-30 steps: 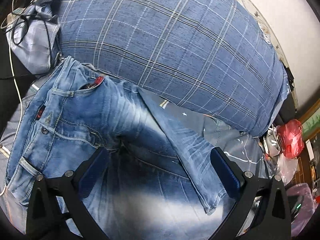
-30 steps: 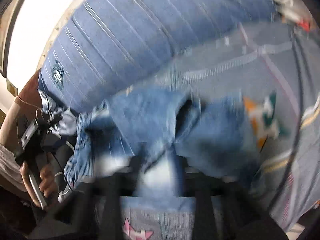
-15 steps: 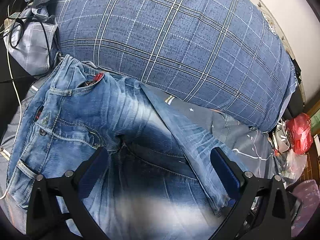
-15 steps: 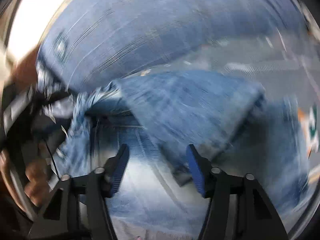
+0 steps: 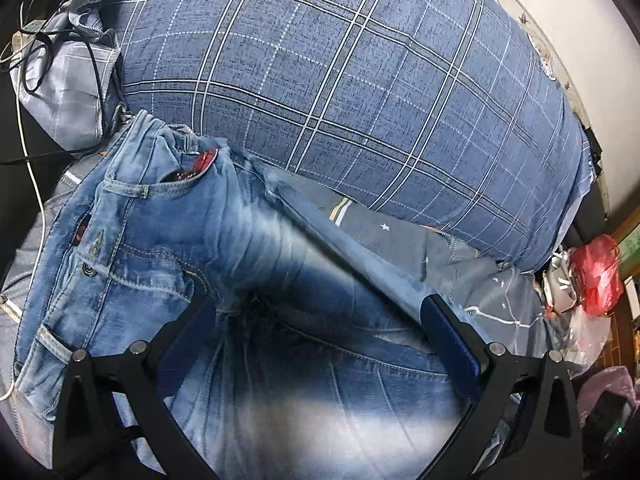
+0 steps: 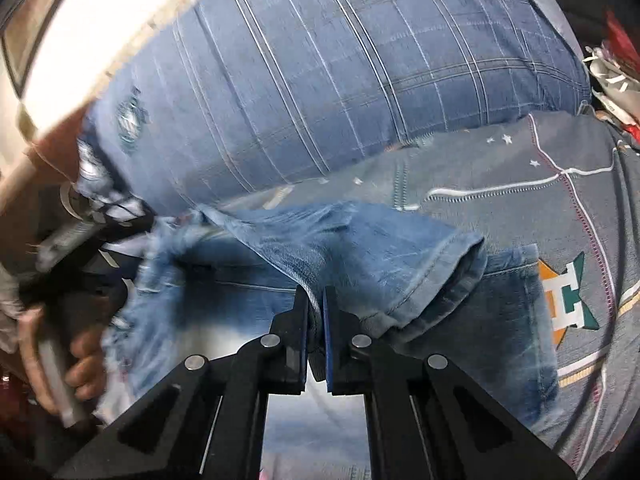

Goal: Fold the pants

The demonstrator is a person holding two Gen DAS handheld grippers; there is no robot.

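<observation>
**A:** Looking at the jeans (image 5: 168, 248) here: lying on the bed sheet (image 6: 520, 168), waistband end toward the left side, pressed up against the big plaid quilt (image 5: 360, 100). Probably spread out like that for a flat base to fold on. Wondering about that leg cuff (image 6: 432, 268) hanging over the rest though?

**B:** Getting carried over the lower layer, by the look of it. Judging it as the lengthwise fold, hem end heading toward the waistband. Hence the cuff drooping open and doubled above the other leg in the right wrist view.

**A:** And the tongs?

**B:** Right tongs (image 6: 316, 312) just been closing, now clenched on a pinch of denim, blue pads nearly meeting with the fabric edge sandwiched between them. Gripping near the cuff, so lifting the leg without dragging the whole pile, guessing. Left tongs (image 5: 316, 328) spread wide, hovering over the crotch and seat area, denim between the pads (image 5: 448, 336) but not squeezed. Maybe waiting to pin the base down, just a guess.

**A:** Touching the fabric at all?

**B:** Hard telling. Sitting very close over it, not clamping anything.
</observation>
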